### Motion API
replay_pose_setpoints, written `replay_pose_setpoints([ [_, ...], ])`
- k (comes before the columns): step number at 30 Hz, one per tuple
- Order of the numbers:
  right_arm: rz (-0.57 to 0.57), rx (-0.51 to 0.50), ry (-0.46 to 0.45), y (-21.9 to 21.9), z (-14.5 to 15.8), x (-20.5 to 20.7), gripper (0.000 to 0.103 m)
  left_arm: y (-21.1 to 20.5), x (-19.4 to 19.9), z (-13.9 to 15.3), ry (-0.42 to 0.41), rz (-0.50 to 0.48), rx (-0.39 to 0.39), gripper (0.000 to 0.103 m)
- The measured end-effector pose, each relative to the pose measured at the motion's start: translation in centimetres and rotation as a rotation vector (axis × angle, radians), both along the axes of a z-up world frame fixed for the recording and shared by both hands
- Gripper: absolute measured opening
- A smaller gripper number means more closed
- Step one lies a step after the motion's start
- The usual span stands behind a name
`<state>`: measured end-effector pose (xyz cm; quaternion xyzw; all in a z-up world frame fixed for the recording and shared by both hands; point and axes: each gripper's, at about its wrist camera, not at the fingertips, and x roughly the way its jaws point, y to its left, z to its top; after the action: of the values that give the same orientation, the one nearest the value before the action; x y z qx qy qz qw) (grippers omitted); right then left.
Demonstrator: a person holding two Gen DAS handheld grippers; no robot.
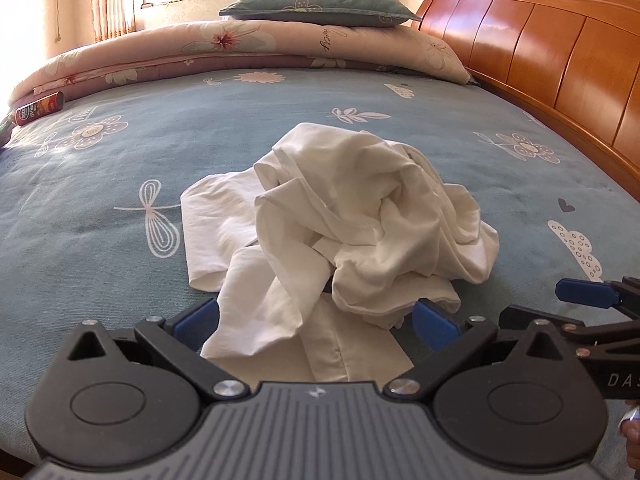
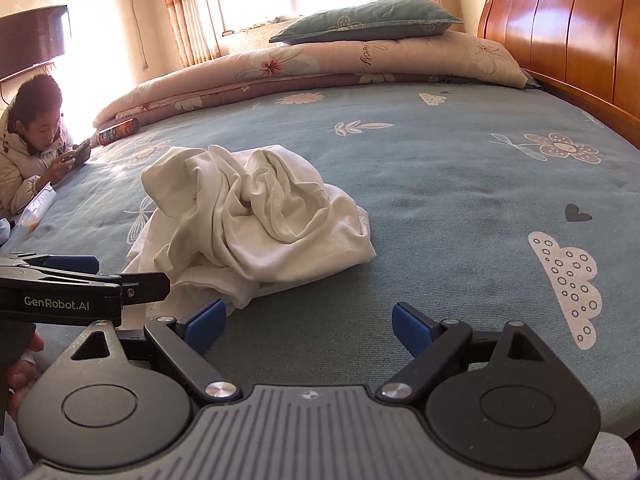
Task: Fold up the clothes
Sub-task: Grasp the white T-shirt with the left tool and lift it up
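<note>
A crumpled white garment (image 1: 352,220) lies in a heap on the blue flowered bedsheet (image 1: 100,208). My left gripper (image 1: 316,320) stands open at the heap's near edge, and loose white cloth lies between its blue pads (image 1: 434,324). In the right wrist view the same garment (image 2: 256,220) sits ahead and to the left. My right gripper (image 2: 308,322) is open over bare sheet (image 2: 460,200), its left pad (image 2: 208,318) close to the cloth's hem. Each gripper shows at the edge of the other's view.
A folded pink flowered quilt (image 1: 240,52) with a grey-green pillow (image 1: 320,6) lies at the far end. The wooden headboard (image 1: 540,52) runs along the right. A red snack can (image 1: 40,108) lies far left. A person (image 2: 32,148) leans on the bed's left edge with a phone.
</note>
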<state>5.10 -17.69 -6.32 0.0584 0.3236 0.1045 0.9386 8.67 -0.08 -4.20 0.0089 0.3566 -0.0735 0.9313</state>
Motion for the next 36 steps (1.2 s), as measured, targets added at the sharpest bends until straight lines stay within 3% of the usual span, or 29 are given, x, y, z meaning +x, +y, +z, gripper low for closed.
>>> replay_pose_setpoints([
  [4, 0.011, 0.011, 0.033, 0.0, -0.3, 0.2, 0.093, -0.1, 0.3, 0.5, 0.006, -0.048, -0.002, 0.093],
  [6, 0.015, -0.005, 0.027, 0.2, -0.4, 0.2, 0.093, -0.1, 0.9, 0.9, 0.029, -0.087, -0.013, 0.06],
  [8, 0.02, -0.024, 0.02, 0.4, -0.4, 0.1, 0.09, -0.1, 1.4, 1.1, 0.041, -0.11, -0.003, 0.051],
  [11, 0.023, -0.03, 0.021, 0.4, -0.5, 0.3, 0.088, -0.1, 2.2, 1.5, 0.034, -0.132, 0.023, 0.051],
  [16, 0.018, -0.013, 0.034, 0.2, -0.9, 0.8, 0.088, 0.0, 3.8, 2.4, 0.014, -0.159, -0.005, 0.051],
  [19, 0.015, 0.004, 0.019, 0.1, -0.9, 0.8, 0.086, -0.6, 5.3, 2.4, -0.014, -0.194, 0.054, 0.05],
  [21, 0.023, 0.009, 0.005, 0.0, -0.8, 0.7, 0.086, -1.0, 6.4, 2.3, -0.013, -0.231, 0.039, 0.036],
  [24, 0.021, -0.006, -0.003, 0.0, -0.7, 0.8, 0.086, -1.3, 8.2, 2.3, 0.02, -0.275, -0.062, 0.019],
  [27, 0.007, -0.01, -0.011, -0.1, -0.8, 0.9, 0.086, -1.9, 9.5, 2.6, 0.005, -0.295, -0.087, 0.01],
  [36, 0.022, -0.045, -0.043, -0.3, -1.2, 1.3, 0.086, -1.5, 15.1, 4.9, -0.076, -0.23, -0.078, 0.009],
])
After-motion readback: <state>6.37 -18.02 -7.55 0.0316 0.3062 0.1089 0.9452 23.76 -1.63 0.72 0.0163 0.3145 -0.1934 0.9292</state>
